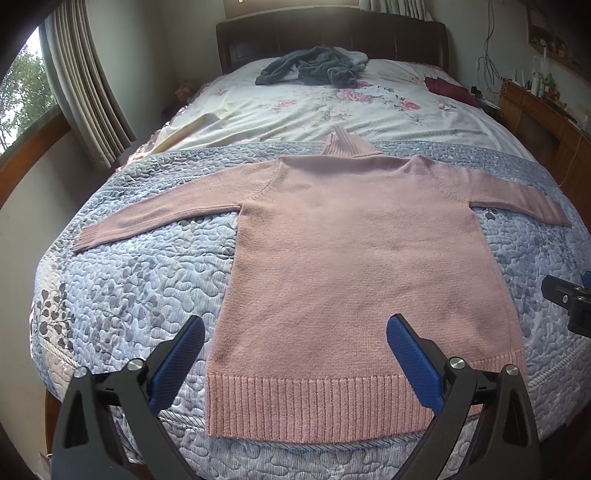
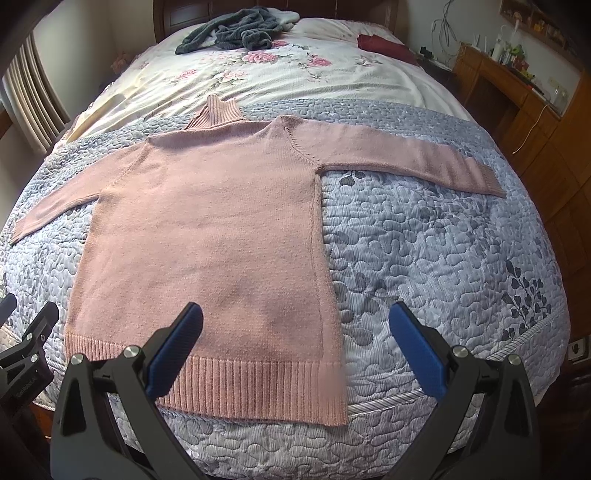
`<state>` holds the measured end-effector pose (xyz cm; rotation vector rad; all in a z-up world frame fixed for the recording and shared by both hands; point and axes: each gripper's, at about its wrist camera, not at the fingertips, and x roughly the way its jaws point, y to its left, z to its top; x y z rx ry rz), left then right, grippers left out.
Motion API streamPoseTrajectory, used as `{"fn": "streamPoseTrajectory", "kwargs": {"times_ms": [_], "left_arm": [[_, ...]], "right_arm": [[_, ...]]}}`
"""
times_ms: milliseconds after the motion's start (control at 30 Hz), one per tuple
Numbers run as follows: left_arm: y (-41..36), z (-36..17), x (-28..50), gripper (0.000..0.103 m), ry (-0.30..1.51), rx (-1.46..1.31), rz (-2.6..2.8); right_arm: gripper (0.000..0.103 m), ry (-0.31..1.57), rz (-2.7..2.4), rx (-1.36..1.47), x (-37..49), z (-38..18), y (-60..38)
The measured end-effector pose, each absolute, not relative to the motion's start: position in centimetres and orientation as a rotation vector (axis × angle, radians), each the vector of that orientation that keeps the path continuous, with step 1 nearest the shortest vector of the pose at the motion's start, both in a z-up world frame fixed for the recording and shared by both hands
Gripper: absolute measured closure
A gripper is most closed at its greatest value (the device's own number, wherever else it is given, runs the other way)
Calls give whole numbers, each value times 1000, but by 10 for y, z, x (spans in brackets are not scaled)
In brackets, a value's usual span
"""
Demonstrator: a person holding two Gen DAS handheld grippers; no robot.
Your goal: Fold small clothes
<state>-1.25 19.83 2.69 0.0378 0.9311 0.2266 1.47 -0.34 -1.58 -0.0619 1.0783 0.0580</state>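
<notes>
This is a bedroom in a home: a wide bed fills both views, its near half under a grey-blue quilted cover and its far half under a white floral sheet, ending at a dark wooden headboard. Heavy pleated curtains hang beside a wood-framed window with trees outside along the bed's left edge, and past its right edge stands a wooden cabinet crowded with bottles and cables. Loose clothes lie about: a dark grey heap near the headboard, a maroon piece at the far right corner, and a pink knitted sweater spread flat on the cover
</notes>
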Motion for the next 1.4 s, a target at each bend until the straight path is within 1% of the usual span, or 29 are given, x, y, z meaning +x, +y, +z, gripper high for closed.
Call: {"fn": "streamPoseTrajectory", "kwargs": {"times_ms": [400, 600, 700, 767, 867, 1000, 1233, 1400], "left_arm": [[199, 24, -13, 4, 923, 57, 227], [196, 25, -13, 4, 882, 75, 229], [196, 23, -6, 4, 878, 57, 235], [194, 20, 7, 4, 879, 59, 236], [190, 16, 34, 4, 889, 17, 208], [173, 13, 85, 4, 906, -33, 150], [104, -6, 189, 4, 898, 9, 83], [61, -24, 243, 4, 896, 7, 37]], "right_arm": [[3, 1079, 57, -62, 16, -15, -6], [3, 1069, 58, -60, 16, -16, -6], [3, 1017, 81, -43, 20, -19, -13], [3, 1041, 86, -32, 35, -26, -25], [3, 1077, 61, 45, 67, -35, -65], [3, 1074, -50, 76, 125, -43, -140], [3, 1175, -308, 236, 232, -82, -310], [4, 1223, -372, 352, 278, -116, -392]]}}
